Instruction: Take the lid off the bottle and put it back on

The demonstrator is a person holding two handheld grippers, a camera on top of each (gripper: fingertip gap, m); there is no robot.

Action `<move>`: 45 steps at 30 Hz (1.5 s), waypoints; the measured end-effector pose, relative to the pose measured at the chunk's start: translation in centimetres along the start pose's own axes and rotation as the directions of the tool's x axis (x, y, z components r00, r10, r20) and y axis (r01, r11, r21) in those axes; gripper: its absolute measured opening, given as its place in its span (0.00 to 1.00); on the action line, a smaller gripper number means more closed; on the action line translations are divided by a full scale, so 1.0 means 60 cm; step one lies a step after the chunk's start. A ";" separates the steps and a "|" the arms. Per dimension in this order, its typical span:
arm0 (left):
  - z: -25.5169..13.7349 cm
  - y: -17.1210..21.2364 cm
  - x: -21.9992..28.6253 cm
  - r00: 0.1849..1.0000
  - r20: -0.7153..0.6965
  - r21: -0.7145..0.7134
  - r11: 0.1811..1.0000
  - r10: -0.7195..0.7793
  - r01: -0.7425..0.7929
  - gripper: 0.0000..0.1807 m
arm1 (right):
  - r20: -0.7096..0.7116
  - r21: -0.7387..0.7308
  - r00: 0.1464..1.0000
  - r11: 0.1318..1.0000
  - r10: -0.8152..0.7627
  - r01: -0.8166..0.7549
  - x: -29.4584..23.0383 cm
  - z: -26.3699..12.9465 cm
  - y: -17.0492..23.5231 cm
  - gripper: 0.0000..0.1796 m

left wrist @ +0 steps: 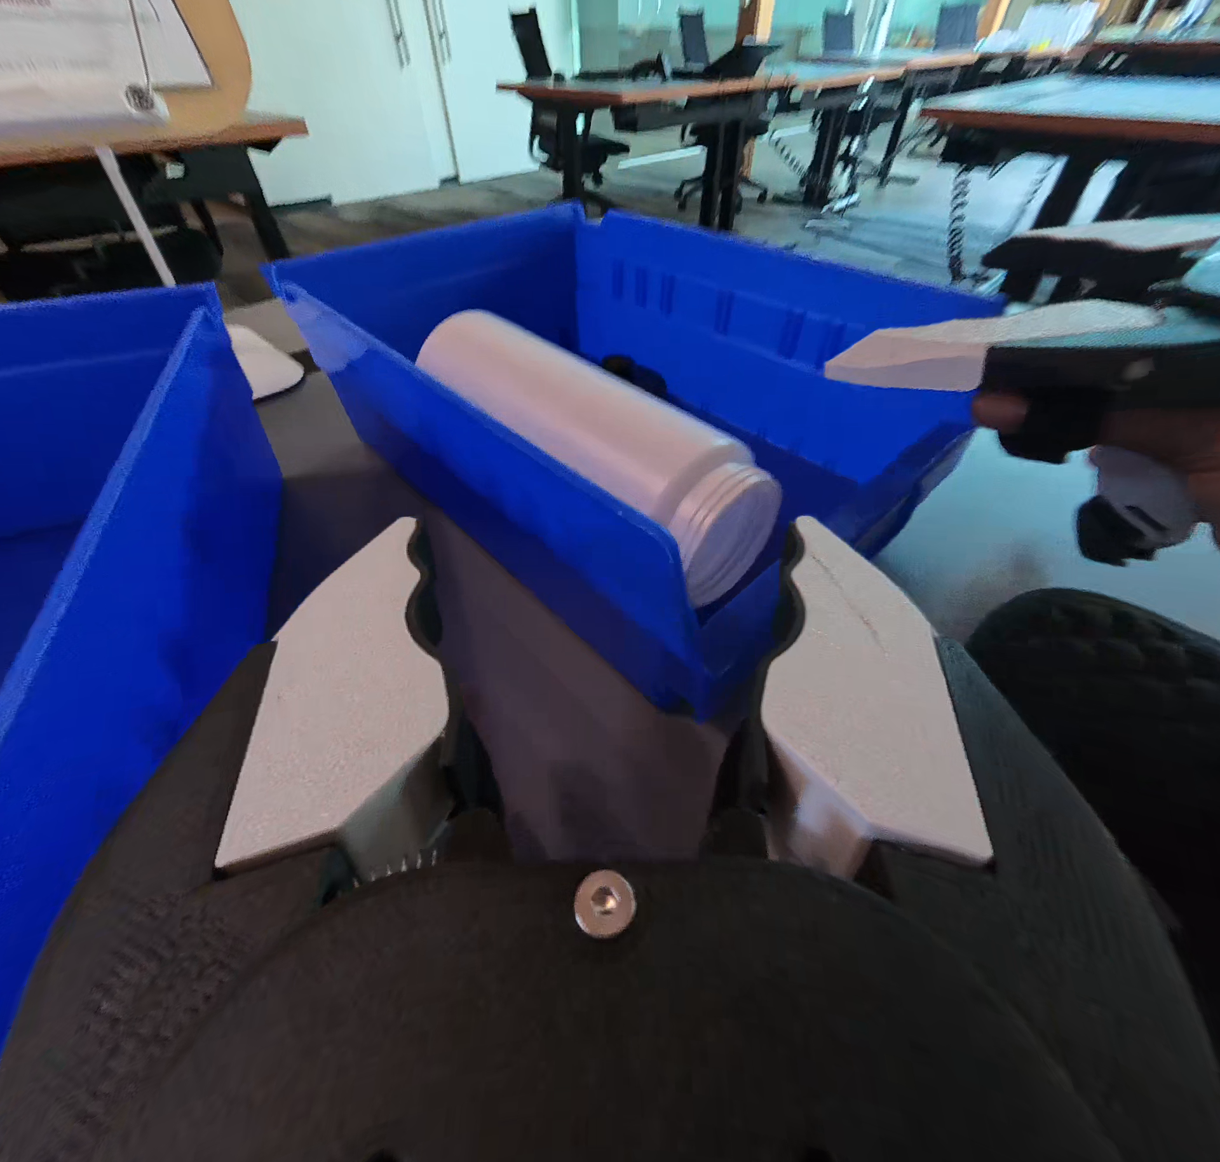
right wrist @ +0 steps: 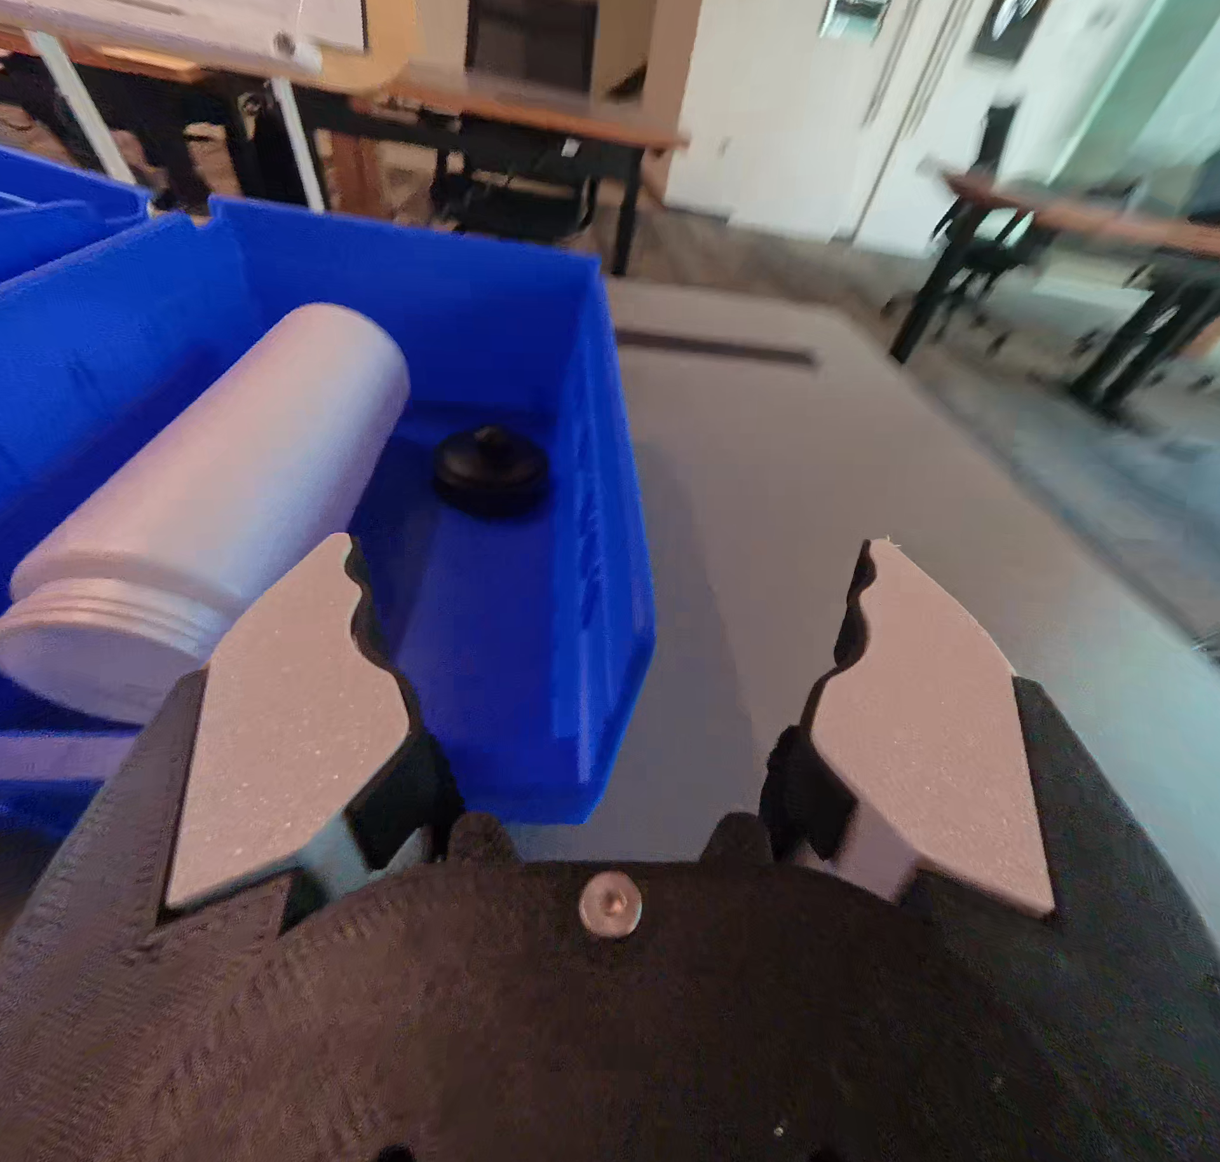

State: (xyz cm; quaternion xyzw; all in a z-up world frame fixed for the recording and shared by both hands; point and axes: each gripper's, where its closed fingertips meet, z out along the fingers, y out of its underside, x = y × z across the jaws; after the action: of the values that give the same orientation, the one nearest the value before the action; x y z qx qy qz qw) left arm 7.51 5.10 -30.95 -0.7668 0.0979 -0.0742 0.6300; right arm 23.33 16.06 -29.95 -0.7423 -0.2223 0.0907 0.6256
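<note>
Left wrist view: white bottle [left wrist: 581, 430] lies on its side in the blue bin [left wrist: 759, 311], threaded neck toward the camera, no lid on it. Left gripper [left wrist: 604, 562] has its jaws spread wide, empty, straddling the bin's near corner. Right gripper [left wrist: 924, 351] hovers over the bin's right side — its own view shows it [right wrist: 610, 575] wide apart, holding nothing. Black lid [right wrist: 490, 470] rests on the bin floor beside the bottle's base [right wrist: 330, 364] — apart from it. Second blue bin [left wrist: 119, 470] stands to the left on the grey table [right wrist: 792, 470].
</note>
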 end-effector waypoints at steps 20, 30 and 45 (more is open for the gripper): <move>-0.041 -0.096 -0.063 0.944 0.253 0.004 0.975 0.214 -0.222 0.11 | 0.049 -0.055 0.983 0.982 -0.177 0.179 -0.056 -0.056 -0.072 0.04; -0.248 -0.160 -0.198 0.848 0.481 0.014 0.965 0.223 -0.261 0.11 | 0.258 0.132 0.936 0.969 -0.238 0.209 -0.258 -0.076 -0.220 0.04; -0.679 -0.004 -0.397 0.580 0.786 -0.187 0.977 0.214 -0.107 0.11 | 0.664 0.416 0.582 0.878 -0.470 0.235 -0.779 -0.160 -0.186 0.09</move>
State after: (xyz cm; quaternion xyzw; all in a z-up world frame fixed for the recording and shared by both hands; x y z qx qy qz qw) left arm -25.27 -27.80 -22.57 -0.7420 -0.1225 0.3415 0.5637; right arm -16.47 -11.85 -23.92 -0.4802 -0.5882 0.2906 0.5822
